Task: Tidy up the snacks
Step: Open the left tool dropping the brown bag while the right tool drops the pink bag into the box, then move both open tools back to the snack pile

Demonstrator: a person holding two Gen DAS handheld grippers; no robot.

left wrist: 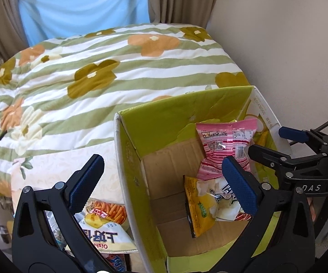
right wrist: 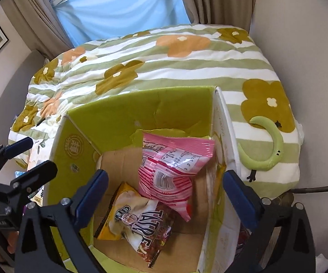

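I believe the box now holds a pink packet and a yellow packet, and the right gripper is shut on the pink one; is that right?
Not quite. The right gripper is open and holds nothing, as the right wrist view shows. The box does hold the pink packet and the yellow packet.

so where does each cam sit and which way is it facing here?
Left wrist: on the left tongs, angled down over the box's left wall, bed beyond; own open tongs show, right tongs at right edge.
Right wrist: on the right tongs, angled down into the box; own open tongs show, left tongs at left edge.
Shared: box, pink packet, yellow packet, floral quilt.
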